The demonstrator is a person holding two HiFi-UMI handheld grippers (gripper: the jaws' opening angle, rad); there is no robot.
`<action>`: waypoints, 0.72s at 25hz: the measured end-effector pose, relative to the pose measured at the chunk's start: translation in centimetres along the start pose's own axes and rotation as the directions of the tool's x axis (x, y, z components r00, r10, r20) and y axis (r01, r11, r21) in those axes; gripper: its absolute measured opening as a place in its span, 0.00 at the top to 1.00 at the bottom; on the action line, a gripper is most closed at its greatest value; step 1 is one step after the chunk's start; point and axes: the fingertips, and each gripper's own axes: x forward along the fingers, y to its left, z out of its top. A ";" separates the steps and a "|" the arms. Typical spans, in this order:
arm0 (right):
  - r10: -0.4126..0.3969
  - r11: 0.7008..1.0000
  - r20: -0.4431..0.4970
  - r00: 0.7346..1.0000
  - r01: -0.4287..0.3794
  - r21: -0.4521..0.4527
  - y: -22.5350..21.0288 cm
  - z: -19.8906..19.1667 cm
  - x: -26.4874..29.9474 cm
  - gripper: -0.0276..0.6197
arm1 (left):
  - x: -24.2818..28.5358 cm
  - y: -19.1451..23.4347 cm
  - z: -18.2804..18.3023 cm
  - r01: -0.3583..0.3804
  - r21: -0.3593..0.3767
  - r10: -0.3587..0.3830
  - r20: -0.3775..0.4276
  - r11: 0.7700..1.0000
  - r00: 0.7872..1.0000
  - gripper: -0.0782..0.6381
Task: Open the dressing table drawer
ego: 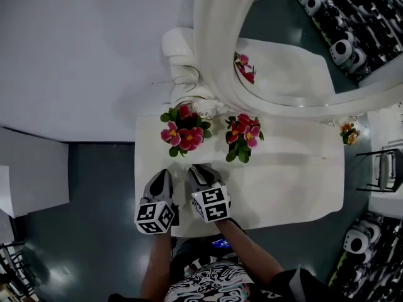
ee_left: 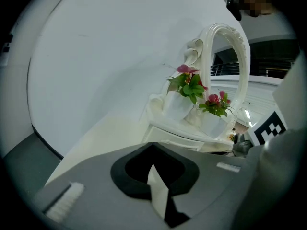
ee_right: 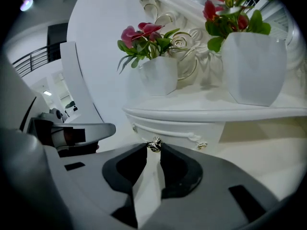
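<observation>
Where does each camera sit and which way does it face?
Head view: above, facing steeply down on the dressing table; both forearms, left gripper and right gripper show.
Left gripper view: on the left gripper, facing the table's side and mirror; shut jaws show.
Right gripper view: low, facing the drawer front; jaws on the drawer knob.
All share the two flower pots.

- The mirror frame (ego: 214,55) runs off the top edge of the head view, so its upper arch is cut off.
- In the head view, the drawer front (ee_right: 177,131) is hidden under the tabletop (ego: 296,181).
- The drawer knob (ee_right: 154,145) sits at the jaw tips of the right gripper (ee_right: 153,150). Whether they clamp it cannot be told.
- An orange-and-green thing (ego: 347,133) at the table's far right corner is too small to identify.
- The flowers (ee_right: 230,8) in the right pot are cut off by the top edge of the right gripper view.
</observation>
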 end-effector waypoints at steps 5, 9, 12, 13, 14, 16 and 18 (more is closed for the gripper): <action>0.004 1.000 -0.011 1.000 -0.004 -0.007 1.0 -1.5 -1.4 0.82 | -0.8 0.1 -0.2 -0.001 -0.008 0.001 0.010 1.000 1.000 0.89; -0.006 1.000 -0.008 1.000 0.006 -0.006 1.1 -1.9 -1.8 0.82 | -1.4 -0.2 -0.5 0.001 -0.003 -0.001 0.014 1.000 1.000 0.89; -0.020 1.000 -0.006 1.000 0.020 -0.001 0.9 -1.9 -1.9 0.82 | -1.9 -0.4 -0.7 0.003 0.004 -0.003 0.014 1.000 1.000 0.89; -0.025 1.000 -0.005 1.000 0.025 0.000 0.9 -1.9 -2.0 0.83 | -2.0 -0.4 -0.7 0.002 0.004 -0.002 0.015 1.000 1.000 0.89; -0.028 1.000 -0.003 1.000 0.028 0.000 0.9 -1.9 -2.0 0.83 | -2.2 -0.3 -0.7 0.001 0.004 -0.001 0.016 1.000 1.000 0.89; -0.032 0.999 -0.001 1.000 0.032 0.003 0.9 -1.9 -2.0 0.83 | -2.4 -0.3 -0.8 -0.001 0.005 0.001 0.018 1.000 1.000 0.89; -0.034 0.999 0.000 0.999 0.034 0.003 0.8 -2.0 -2.0 0.84 | -2.5 -0.4 -0.8 0.000 0.010 0.000 0.019 1.000 1.000 0.89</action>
